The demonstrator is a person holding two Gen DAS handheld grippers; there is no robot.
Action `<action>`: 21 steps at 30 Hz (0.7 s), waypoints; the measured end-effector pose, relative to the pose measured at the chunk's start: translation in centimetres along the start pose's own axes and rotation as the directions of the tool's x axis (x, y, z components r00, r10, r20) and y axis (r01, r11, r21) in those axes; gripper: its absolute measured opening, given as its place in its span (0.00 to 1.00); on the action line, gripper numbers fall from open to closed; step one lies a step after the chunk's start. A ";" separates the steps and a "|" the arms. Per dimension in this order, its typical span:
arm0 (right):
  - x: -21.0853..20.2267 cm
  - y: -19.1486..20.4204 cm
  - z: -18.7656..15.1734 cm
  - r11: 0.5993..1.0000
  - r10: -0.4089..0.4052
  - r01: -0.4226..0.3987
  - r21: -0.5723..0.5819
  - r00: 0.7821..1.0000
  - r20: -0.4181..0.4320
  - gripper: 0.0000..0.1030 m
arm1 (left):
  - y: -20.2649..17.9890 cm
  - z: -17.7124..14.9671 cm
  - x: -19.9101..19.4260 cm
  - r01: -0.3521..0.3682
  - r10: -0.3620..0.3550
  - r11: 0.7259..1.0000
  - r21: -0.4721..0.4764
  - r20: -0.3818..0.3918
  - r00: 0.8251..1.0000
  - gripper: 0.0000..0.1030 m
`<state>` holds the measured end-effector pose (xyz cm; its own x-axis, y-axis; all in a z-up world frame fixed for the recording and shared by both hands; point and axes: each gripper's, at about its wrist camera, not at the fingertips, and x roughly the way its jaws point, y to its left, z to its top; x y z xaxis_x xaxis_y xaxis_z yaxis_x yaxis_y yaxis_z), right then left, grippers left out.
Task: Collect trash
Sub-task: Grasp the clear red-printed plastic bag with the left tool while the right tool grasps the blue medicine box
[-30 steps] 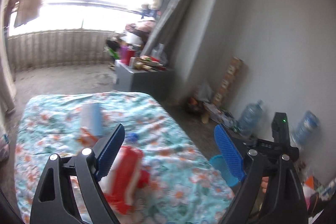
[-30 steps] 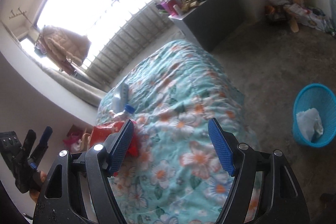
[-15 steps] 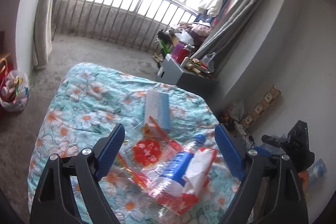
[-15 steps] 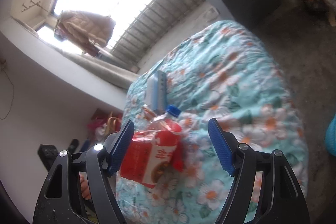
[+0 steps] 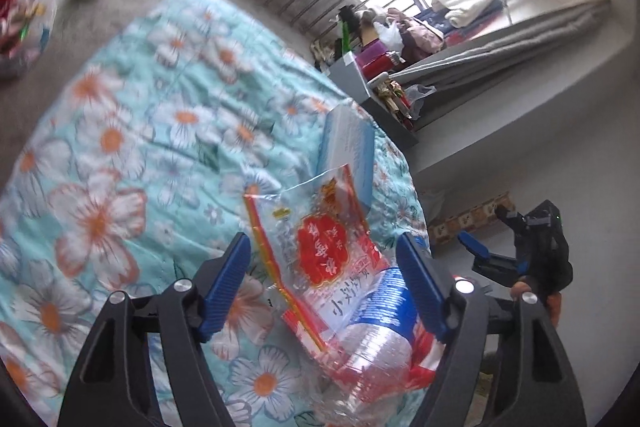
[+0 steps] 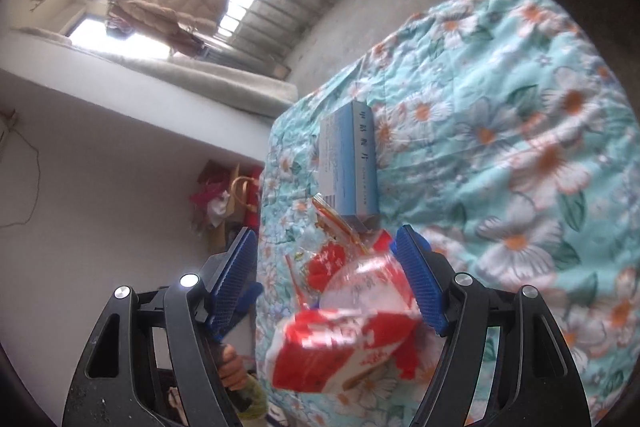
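A trash pile lies on the floral quilt point(image 5: 120, 147): a clear bag with a red label point(image 5: 320, 251), a plastic bottle with a blue label point(image 5: 372, 339), and a blue box point(image 5: 348, 151) behind them. My left gripper point(image 5: 324, 287) hangs low over the pile with its jaws closing; bag and bottle lie between them, the left pad still apart from the bag. My right gripper point(image 6: 326, 281) stands open over the bottle point(image 6: 364, 283) and a red-and-white snack bag point(image 6: 332, 347), with the blue box point(image 6: 348, 163) beyond. It also shows in the left wrist view as the right gripper point(image 5: 488, 239).
A grey cabinet point(image 5: 360, 79) piled with clutter stands past the bed's far corner, under the barred window. Bags sit on the floor point(image 5: 20, 7) on the far side of the bed. More bags point(image 6: 224, 195) lean on the wall beside the bed. A hand point(image 6: 232, 363) shows below my right gripper's left finger.
Both grippers have swung onto the trash pile and come much closer to it. The left gripper has rolled and sunk, and its jaws have narrowed. The blue basket has left the right view.
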<state>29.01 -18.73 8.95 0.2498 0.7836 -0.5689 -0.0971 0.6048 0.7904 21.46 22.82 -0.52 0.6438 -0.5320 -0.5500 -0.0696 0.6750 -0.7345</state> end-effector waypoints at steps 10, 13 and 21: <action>8.9 -0.3 5.7 0.992 -0.065 0.085 0.088 0.976 -0.206 0.68 | 4.6 -0.8 3.5 0.042 -0.060 0.981 -0.187 -0.089 0.994 0.47; 11.1 -0.9 6.5 0.986 -0.107 0.135 0.101 0.963 -0.246 0.68 | 5.3 -1.2 3.7 0.077 -0.096 0.974 -0.212 -0.083 0.992 0.38; 14.5 -3.4 8.4 0.968 -0.148 0.198 0.154 0.946 -0.287 0.68 | 6.2 -1.5 3.8 0.116 -0.138 0.965 -0.234 -0.079 0.987 0.20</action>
<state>41.07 -10.57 -0.08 -0.0260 0.6932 -0.7203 0.1033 0.7185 0.6878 22.34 24.23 -7.69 0.5846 -0.6590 -0.4732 -0.1711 0.4700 -0.8659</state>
